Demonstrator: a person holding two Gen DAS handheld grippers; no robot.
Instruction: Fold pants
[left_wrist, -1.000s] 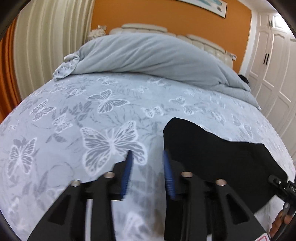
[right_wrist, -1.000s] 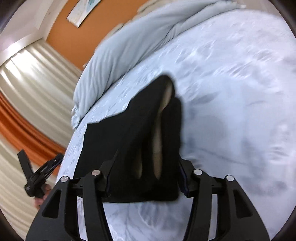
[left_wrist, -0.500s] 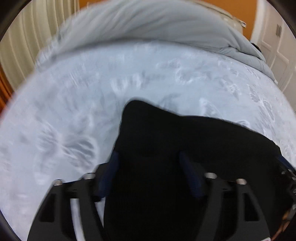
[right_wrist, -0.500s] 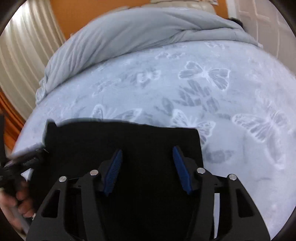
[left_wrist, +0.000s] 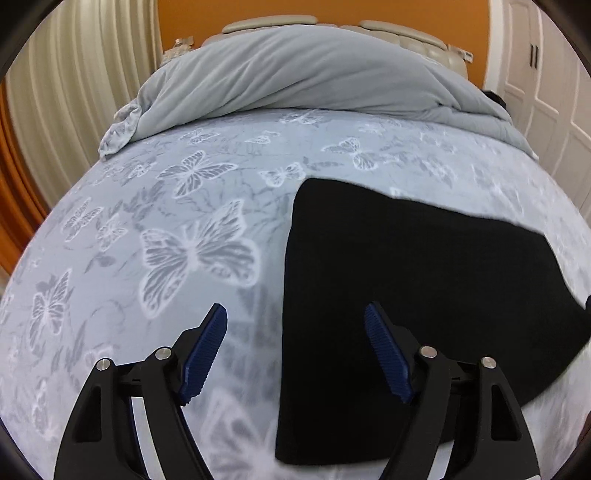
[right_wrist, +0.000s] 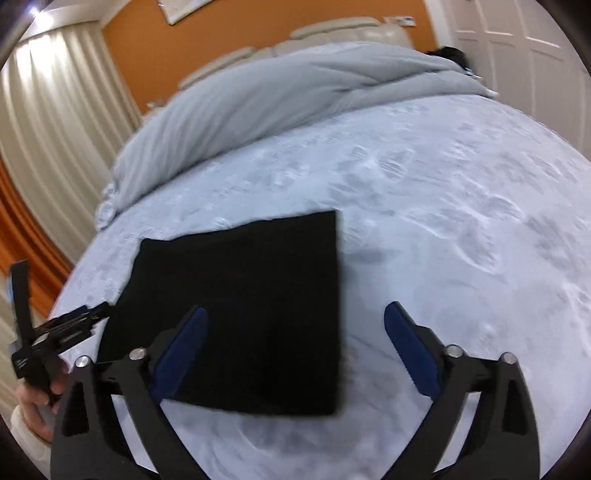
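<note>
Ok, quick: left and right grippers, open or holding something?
Left gripper: open, empty, above the folded black fabric pants.
Right gripper: open, empty.

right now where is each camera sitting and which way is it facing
Left wrist: sits on the left tongs, facing the headboard over the butterfly sheet; open blue-padded fingers show, black pants lying right.
Right wrist: sits on the right tongs, tilted, facing the bed; its open fingers show, plus the left tongs and a hand at left.
Shared: the folded pants, sheet and grey duvet.
</note>
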